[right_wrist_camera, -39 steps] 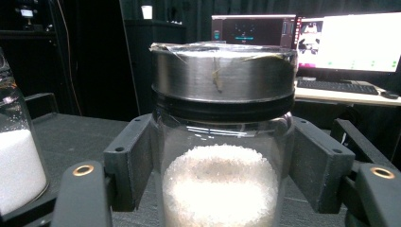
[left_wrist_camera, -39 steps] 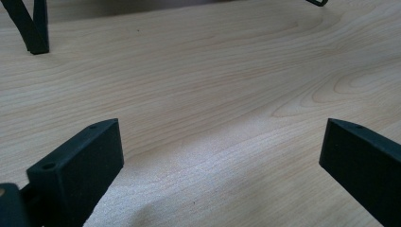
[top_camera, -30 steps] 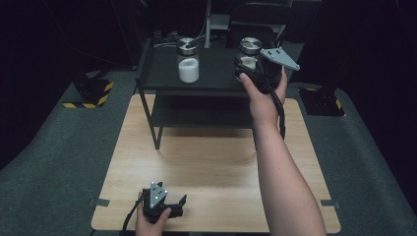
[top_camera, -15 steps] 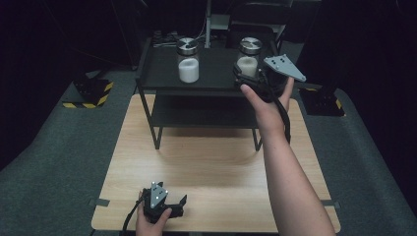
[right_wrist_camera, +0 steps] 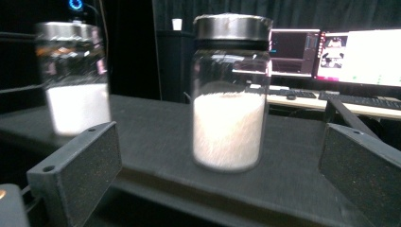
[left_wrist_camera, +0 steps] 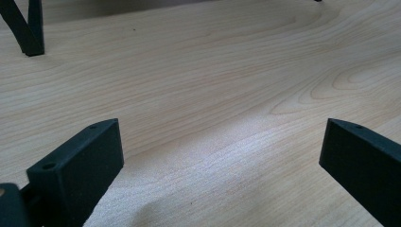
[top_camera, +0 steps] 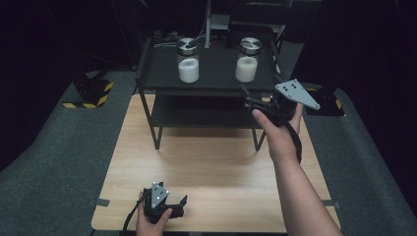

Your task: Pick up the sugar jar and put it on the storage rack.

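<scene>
Jar (right_wrist_camera: 230, 92) on the right of the black shelf's (top_camera: 216, 66) top deck — glass, metal lid, white granules filling roughly its lower half — stands upright near the front edge. My right gripper's view looks at it level and close: it sits ahead, between the lines of the two jaws but beyond their tips, not touched. My right gripper (top_camera: 251, 98) has just been opening, and its jaws now stand wide with nothing between them. The high view (top_camera: 247, 61) places that gripper off the shelf's front right corner, just below deck level, apart from the jar.

A second jar (right_wrist_camera: 75, 78) of the same kind stands to the left on the same deck, blurred in the right gripper view; the high view (top_camera: 188, 60) shows the two well apart. Monitors (right_wrist_camera: 359, 54) and a keyboard glow behind the shelf in the right gripper view.

My left gripper (top_camera: 174, 204) rests at the near edge of the wooden table (top_camera: 216, 167), released; its own view shows wide jaws over bare wood (left_wrist_camera: 213, 94) and a shelf leg (left_wrist_camera: 26, 26).
</scene>
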A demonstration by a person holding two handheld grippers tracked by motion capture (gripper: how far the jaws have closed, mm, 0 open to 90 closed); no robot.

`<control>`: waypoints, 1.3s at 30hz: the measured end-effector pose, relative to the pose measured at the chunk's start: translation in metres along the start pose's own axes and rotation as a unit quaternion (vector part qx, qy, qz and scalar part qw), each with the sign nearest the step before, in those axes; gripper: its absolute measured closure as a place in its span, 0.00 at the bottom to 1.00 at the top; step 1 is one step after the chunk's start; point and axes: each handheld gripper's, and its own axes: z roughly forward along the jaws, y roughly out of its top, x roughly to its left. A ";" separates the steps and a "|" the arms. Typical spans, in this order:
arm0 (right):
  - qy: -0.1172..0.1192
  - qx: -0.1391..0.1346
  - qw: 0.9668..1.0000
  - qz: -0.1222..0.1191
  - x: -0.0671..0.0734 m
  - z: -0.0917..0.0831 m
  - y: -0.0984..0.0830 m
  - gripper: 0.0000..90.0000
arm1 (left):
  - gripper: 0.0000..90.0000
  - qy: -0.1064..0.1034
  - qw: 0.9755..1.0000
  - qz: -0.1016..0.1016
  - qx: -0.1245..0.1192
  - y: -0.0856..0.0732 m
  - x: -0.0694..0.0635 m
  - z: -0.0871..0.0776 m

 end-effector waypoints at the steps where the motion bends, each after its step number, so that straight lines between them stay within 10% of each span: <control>1: 0.000 0.000 1.000 0.000 0.000 0.000 0.000 0.00 | 0.01 0.000 1.000 0.000 0.000 0.000 0.000 0.000; 39: 0.053 0.014 0.998 -0.011 -0.022 -0.103 -0.104 0.00 | 0.01 -0.006 1.000 0.002 -0.016 -0.005 0.003 -0.001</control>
